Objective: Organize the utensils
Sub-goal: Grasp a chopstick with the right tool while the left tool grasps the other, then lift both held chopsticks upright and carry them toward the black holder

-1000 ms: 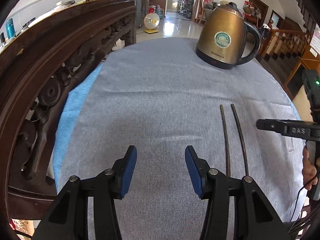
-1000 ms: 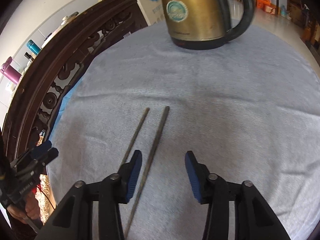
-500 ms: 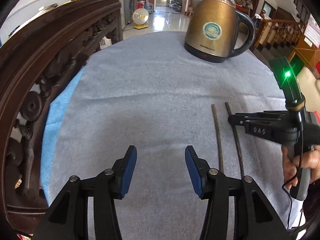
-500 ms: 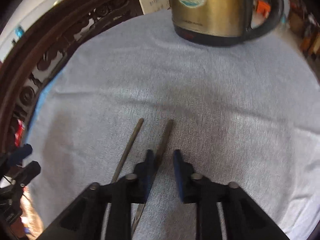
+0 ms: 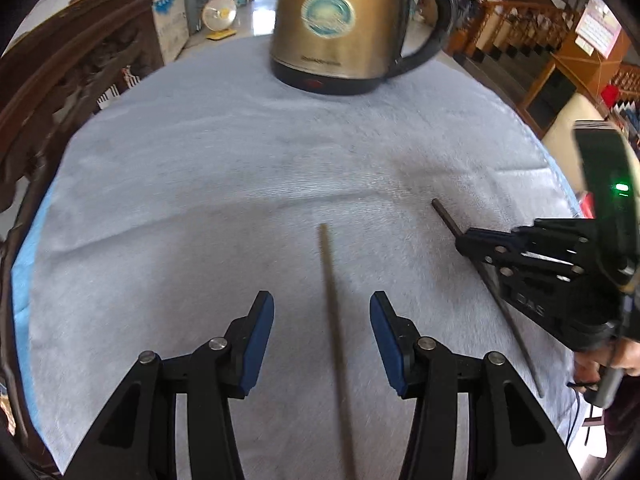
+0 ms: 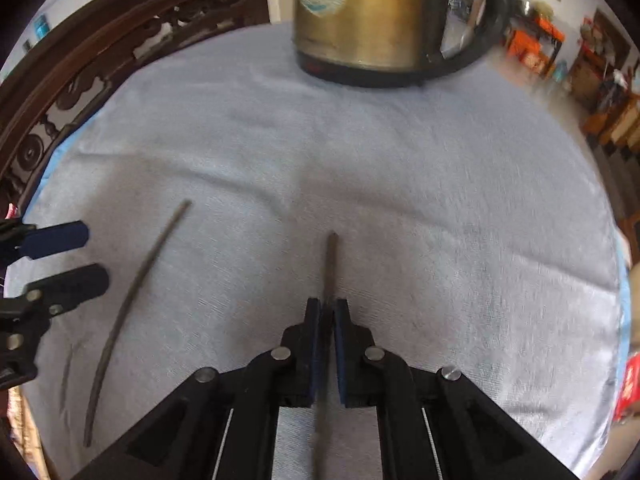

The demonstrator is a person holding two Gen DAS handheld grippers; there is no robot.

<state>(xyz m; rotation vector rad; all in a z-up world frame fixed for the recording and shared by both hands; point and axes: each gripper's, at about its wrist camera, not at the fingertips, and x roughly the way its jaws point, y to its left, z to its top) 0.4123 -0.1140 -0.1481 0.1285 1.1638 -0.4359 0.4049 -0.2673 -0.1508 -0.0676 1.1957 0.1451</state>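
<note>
Two dark chopsticks are on the grey cloth (image 5: 224, 184). One chopstick (image 5: 332, 312) lies between the fingers of my left gripper (image 5: 322, 300), which is open, with both blue pads well apart from it. The right wrist view shows this chopstick (image 6: 136, 288) at the left beside my left gripper (image 6: 86, 258). My right gripper (image 6: 327, 304) is closing the last bit onto the other chopstick (image 6: 331, 260), pads pressing it, tip pointing toward the kettle. In the left wrist view the right gripper (image 5: 464, 240) holds that chopstick (image 5: 442, 212) at the right.
A brass-coloured electric kettle (image 5: 344, 24) with a black handle stands at the far side of the cloth. A carved dark wooden chair back (image 6: 100, 64) curves along the left edge. The table rim drops off at the right, where a hand (image 5: 604, 364) grips the right tool.
My left gripper moved right and nearer the kettle, so one chopstick now lies between its fingers. My right gripper shut on the other chopstick, and the two sticks now lie farther apart.
</note>
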